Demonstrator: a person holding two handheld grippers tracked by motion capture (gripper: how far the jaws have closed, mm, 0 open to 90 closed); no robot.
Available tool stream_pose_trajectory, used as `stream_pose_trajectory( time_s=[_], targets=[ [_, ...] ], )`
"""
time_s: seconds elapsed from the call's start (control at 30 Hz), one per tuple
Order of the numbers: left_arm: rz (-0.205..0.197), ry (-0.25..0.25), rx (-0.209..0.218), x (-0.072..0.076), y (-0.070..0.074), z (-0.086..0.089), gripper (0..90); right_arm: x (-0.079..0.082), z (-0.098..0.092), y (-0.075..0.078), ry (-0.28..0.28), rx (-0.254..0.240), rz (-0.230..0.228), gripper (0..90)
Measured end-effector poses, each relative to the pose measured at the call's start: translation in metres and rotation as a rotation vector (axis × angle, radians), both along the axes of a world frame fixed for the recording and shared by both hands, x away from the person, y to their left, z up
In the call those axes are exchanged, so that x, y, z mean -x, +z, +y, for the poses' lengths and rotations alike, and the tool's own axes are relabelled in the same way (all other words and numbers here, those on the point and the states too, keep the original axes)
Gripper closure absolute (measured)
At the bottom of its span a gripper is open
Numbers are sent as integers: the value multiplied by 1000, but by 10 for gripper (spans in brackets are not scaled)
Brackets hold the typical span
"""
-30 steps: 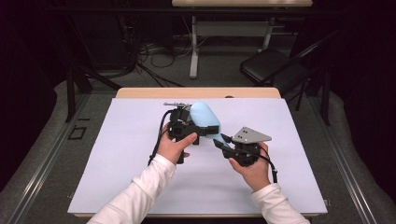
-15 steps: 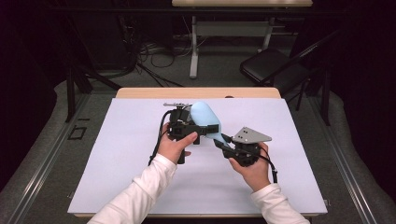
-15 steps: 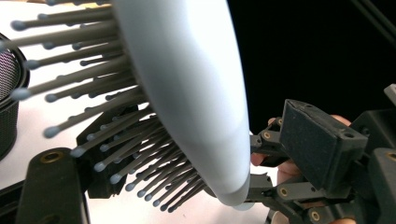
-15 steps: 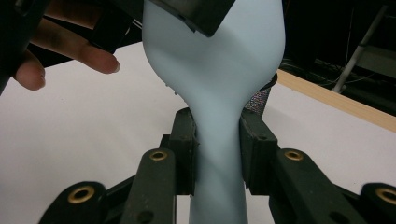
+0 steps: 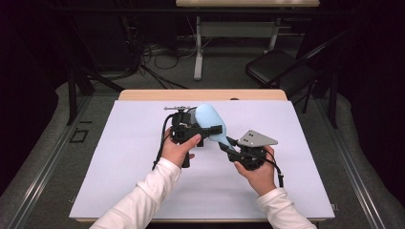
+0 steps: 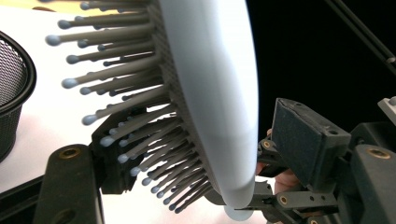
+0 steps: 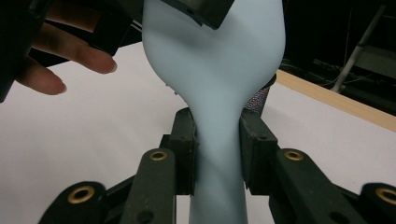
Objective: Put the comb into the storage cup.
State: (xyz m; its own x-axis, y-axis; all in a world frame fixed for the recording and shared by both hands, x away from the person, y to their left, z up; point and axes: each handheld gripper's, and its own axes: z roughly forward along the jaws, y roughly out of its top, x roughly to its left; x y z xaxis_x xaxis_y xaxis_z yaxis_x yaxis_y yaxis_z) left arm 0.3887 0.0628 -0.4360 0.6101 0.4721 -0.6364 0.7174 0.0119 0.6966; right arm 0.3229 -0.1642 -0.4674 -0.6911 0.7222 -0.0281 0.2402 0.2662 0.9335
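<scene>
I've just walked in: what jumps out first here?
A pale blue hairbrush is held above the middle of the white table. The right gripper clamps its handle, while the left gripper has just been closing its jaws around the bristled head. A black mesh basket stands behind.

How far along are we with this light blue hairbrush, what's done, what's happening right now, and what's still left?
Done: the hairbrush is off the table, its handle clamped by the right gripper. In hand: the left gripper has just been closing around the brush head, one jaw among the bristles, the other not yet on the smooth back. Left: probably completing that grip, then perhaps placing the brush; a black mesh cup stands nearby.
</scene>
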Motion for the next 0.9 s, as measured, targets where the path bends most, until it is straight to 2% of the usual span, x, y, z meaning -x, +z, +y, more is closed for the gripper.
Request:
stream_pose_trajectory(
  time_s=[0.4, 0.7, 0.9],
  targets=[
    [-13, 8, -13, 1, -2, -1, 340, 0, 0, -1, -1, -1, -6, 698],
    [-27, 27, -16, 2, -1, -1, 344, 1, 1, -1, -4, -1, -11, 698],
    [-19, 34, -13, 2, -1, -2, 344, 2, 1, -1, -3, -2, -12, 698]
  ],
)
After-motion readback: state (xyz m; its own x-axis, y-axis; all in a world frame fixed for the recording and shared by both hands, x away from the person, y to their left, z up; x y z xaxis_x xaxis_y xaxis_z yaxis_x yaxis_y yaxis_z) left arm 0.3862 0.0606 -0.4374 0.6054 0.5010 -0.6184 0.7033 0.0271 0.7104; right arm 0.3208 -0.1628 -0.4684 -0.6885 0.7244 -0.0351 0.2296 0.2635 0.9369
